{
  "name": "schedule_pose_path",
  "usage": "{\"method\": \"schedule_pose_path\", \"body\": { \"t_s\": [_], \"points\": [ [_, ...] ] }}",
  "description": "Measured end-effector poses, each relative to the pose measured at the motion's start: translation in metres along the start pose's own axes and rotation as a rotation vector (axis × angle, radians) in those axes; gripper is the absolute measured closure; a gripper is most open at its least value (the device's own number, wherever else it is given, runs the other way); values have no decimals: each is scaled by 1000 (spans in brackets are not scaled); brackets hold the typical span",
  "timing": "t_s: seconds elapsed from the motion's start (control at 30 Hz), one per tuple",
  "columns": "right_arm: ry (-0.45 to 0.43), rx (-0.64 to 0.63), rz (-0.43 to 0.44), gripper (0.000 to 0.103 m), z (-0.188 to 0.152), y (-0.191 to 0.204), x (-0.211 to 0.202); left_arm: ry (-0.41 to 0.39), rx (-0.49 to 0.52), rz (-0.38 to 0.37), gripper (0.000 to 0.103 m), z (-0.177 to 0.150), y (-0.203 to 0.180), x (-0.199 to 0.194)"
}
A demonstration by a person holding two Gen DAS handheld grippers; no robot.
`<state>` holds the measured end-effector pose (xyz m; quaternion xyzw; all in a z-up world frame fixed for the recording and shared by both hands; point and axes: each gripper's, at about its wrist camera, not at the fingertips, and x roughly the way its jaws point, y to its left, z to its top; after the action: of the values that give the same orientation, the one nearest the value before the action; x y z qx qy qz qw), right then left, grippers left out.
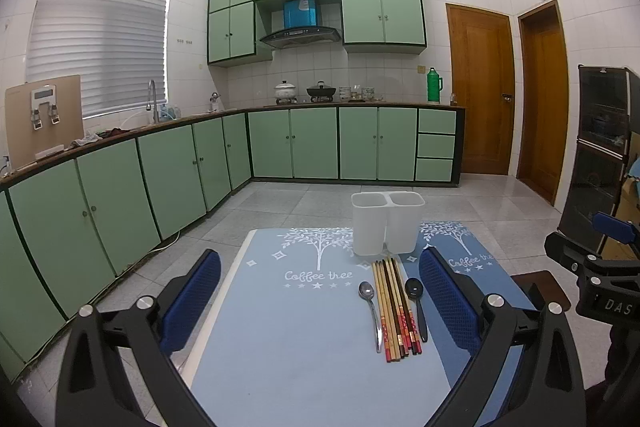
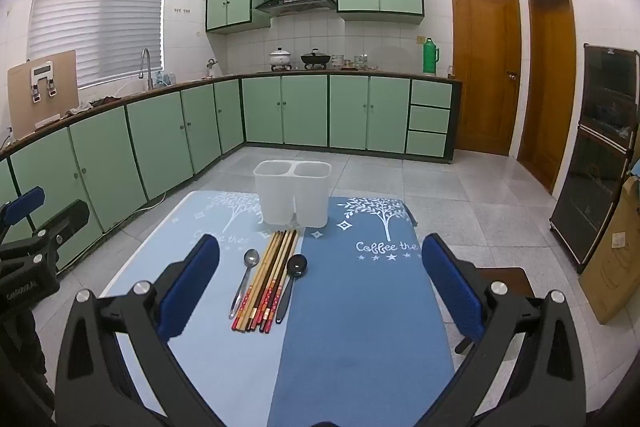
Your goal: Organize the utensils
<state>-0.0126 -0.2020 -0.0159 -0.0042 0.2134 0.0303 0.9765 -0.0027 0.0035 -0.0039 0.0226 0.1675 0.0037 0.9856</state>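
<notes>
On a small table covered by a light blue mat (image 1: pixel 288 327) and a dark blue mat (image 2: pixel 360 307), a white two-compartment utensil holder (image 1: pixel 387 227) (image 2: pixel 293 193) stands empty at the far edge. In front of it a bundle of several chopsticks (image 1: pixel 396 307) (image 2: pixel 268 279) lies flat, with a metal spoon (image 1: pixel 370 307) (image 2: pixel 246 275) on its left and a black spoon (image 1: pixel 416 303) (image 2: pixel 292 279) on its right. My left gripper (image 1: pixel 320 255) hovers open over the near left of the table. My right gripper (image 2: pixel 320 239) hovers open over the near right. Neither touches anything.
The table stands on a tiled kitchen floor. Green cabinets (image 1: pixel 120 195) run along the left and back walls. Two wooden doors (image 2: pixel 484 67) are at the back right. A dark glass cabinet (image 2: pixel 600 147) and a cardboard box (image 2: pixel 616 255) stand to the right.
</notes>
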Motion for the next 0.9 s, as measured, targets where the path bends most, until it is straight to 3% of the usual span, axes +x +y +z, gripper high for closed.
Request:
{"method": "schedule_pose_path", "body": {
  "t_s": [0.9],
  "points": [
    [5, 2, 0, 5, -2, 1, 0, 13, 3, 8, 6, 0, 1, 2]
  ]
}}
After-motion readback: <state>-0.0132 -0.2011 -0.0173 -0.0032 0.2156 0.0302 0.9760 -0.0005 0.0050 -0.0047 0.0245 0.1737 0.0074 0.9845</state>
